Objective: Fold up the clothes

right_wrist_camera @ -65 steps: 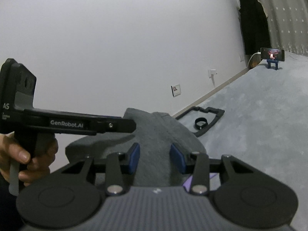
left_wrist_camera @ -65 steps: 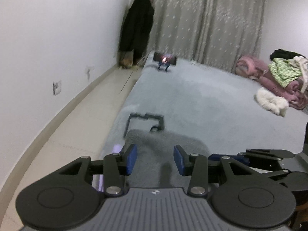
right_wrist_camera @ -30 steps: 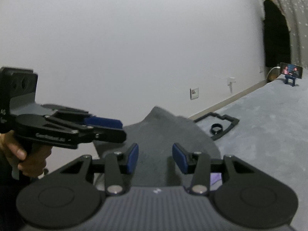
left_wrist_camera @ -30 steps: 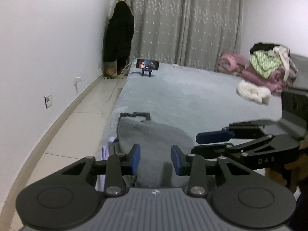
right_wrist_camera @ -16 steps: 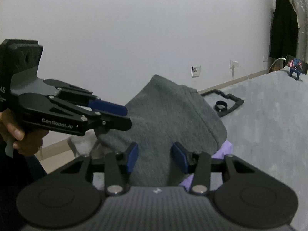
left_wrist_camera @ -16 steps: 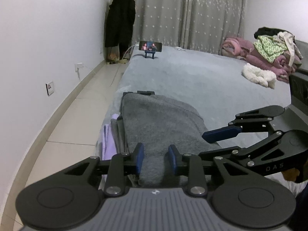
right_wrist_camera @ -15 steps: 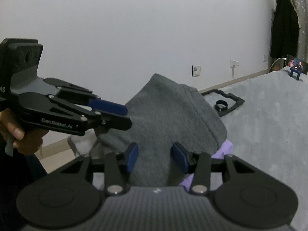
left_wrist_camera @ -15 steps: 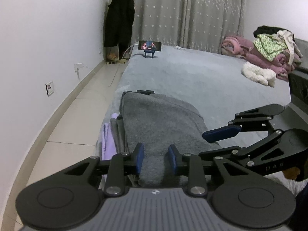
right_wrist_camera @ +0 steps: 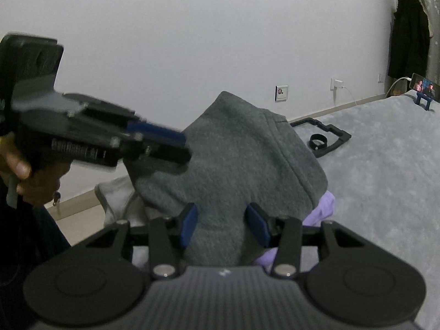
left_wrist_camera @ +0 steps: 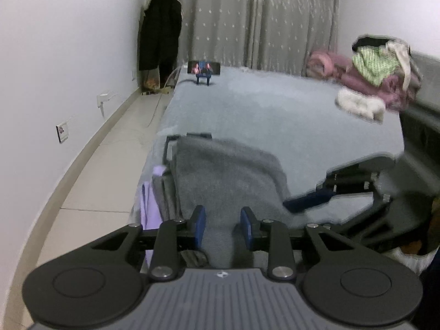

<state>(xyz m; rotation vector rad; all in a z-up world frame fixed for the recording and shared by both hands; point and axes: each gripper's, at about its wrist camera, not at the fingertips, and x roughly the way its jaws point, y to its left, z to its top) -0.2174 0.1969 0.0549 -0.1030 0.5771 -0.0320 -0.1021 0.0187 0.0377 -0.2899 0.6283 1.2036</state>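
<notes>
the grey fleece garment [left_wrist_camera: 228, 181] lies folded into a compact slab on top of a small stack at the near corner of the bed [left_wrist_camera: 275, 115], with a lilac piece [left_wrist_camera: 150, 206] and other grey layers under it. judging by that, this garment's fold looks about finished, while the heap of unfolded clothes [left_wrist_camera: 379, 77] at the far side of the bed suggests more is left.

the left gripper [left_wrist_camera: 222, 227] sits low at the garment's near edge, its fingers parted with fleece between them but no visible pinch. the right gripper [right_wrist_camera: 224, 227] points across the stack toward the wall, fingers likewise spread over the fleece, clamping nothing.
</notes>
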